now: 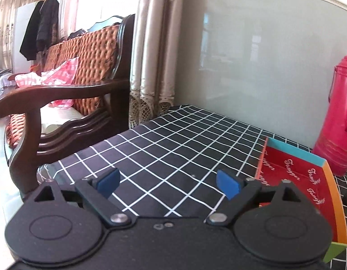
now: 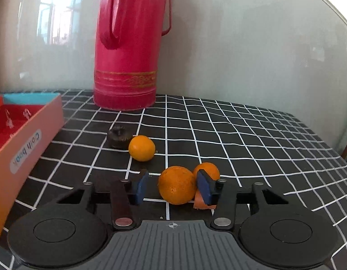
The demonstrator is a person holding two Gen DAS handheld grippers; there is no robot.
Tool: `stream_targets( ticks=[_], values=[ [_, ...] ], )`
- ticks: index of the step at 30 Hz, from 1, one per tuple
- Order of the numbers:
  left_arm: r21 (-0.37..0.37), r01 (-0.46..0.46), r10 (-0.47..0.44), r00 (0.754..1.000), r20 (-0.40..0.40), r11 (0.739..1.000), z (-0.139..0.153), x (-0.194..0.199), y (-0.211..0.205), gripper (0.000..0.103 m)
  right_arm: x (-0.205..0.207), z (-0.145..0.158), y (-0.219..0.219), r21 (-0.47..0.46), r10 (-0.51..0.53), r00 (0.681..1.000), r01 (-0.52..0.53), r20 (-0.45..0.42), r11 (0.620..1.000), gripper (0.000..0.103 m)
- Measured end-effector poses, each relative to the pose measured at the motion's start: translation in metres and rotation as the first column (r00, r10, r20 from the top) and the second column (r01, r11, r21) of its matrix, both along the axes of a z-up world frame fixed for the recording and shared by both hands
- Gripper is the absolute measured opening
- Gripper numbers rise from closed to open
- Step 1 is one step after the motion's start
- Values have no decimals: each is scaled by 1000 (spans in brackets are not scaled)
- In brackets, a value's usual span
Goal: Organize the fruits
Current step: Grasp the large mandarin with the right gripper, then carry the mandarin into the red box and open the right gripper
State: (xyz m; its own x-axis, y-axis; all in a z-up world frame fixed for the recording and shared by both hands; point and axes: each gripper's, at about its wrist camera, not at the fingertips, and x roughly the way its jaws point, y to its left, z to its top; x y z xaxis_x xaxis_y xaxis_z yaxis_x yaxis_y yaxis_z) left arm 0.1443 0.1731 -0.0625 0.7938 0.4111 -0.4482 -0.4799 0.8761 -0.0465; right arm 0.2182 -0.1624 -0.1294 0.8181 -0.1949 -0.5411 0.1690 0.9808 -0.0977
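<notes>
An orange (image 2: 176, 184) lies on the black checked cloth between the fingers of my right gripper (image 2: 173, 186). The right pad (image 2: 204, 185) rests against it, while a gap shows at the left pad (image 2: 140, 186), so the gripper is open. A second orange (image 2: 208, 168) sits just behind the right pad. A third orange (image 2: 142, 148) lies farther off, beside a dark round fruit (image 2: 118, 136). The red-lined box (image 2: 27, 144) stands at the left. My left gripper (image 1: 167, 183) is open and empty over bare cloth, with the box (image 1: 335, 193) to its right.
A tall red thermos (image 2: 128, 45) stands at the back against the glossy wall, behind the fruit, and at the right edge in the left wrist view (image 1: 337, 121). A wooden sofa (image 1: 61, 103) and curtains (image 1: 151, 45) lie beyond the table's left edge. An orange scrap (image 2: 201, 203) lies under the right finger.
</notes>
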Motion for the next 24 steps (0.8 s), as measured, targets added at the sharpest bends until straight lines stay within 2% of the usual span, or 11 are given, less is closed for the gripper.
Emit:
stream_targets(
  ticks=[3, 4, 8, 9, 13, 18, 21, 24],
  values=[
    [2, -3, 3, 1000, -3, 1000, -1, -1, 2, 87, 4, -1, 7, -58, 11, 1000, -12, -11, 998, 44],
    [1, -4, 4, 1000, -3, 1000, -1, -1, 3, 87, 5, -2, 9, -86, 10, 1000, -11, -11, 996, 37],
    [-6, -8, 8, 1000, -5, 1000, -1, -1, 4, 88, 5, -3, 8, -102, 29, 1000, -30, -12, 994, 36],
    [-12, -9, 9, 1000, -6, 1000, -1, -1, 4, 88, 3, -3, 6, -86, 30, 1000, -30, -8, 996, 36],
    [-36, -12, 12, 1000, -5, 999, -1, 0, 6, 88, -4, 4, -12, 92, 48, 998, -50, 32, 994, 35],
    [-38, -25, 25, 1000, -7, 999, -2, -2, 8, 89, -16, 17, -11, 198, 95, 985, -122, 141, 973, 35],
    [-42, -35, 34, 999, -12, 998, -3, -2, 10, 89, -30, 27, -1, 263, 176, 953, -241, 248, 934, 35],
    [-50, -48, 47, 999, -20, 998, -4, -3, 13, 89, -43, 37, 17, 286, 279, 902, -377, 330, 881, 35]
  ],
)
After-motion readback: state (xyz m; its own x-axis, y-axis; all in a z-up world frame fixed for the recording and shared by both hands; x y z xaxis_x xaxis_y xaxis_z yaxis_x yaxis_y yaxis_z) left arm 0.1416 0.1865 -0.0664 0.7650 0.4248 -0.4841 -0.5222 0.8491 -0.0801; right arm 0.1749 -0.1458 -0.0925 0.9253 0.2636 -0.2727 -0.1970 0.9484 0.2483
